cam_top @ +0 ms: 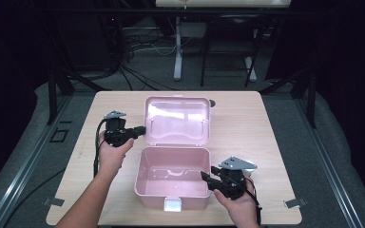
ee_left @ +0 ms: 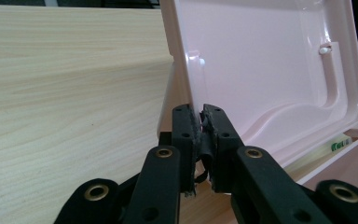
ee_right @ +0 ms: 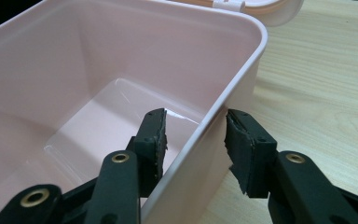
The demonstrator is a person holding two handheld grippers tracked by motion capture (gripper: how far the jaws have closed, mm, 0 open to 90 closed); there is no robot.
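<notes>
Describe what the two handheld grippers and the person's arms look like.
Both the left gripper and the right gripper are black, two-fingered tools, each topped by a grey three-cornered plate and trailing a black cable. Brass-coloured rivets dot the black linkages, and the fingers carry worn, frayed dark pads. The forearms are bare, with no sleeves or gloves.

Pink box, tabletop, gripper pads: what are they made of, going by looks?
Pink box: likely moulded plastic, glossy; highlights on the floor, rounded corners, thin rim. Its open lid looks the same, slightly translucent.
Tabletop: pale wood grain, matte; laminate or real wood, cannot tell.
Left gripper pads: dark, soft-looking, frayed at the edges, probably foam or rubber.
</notes>
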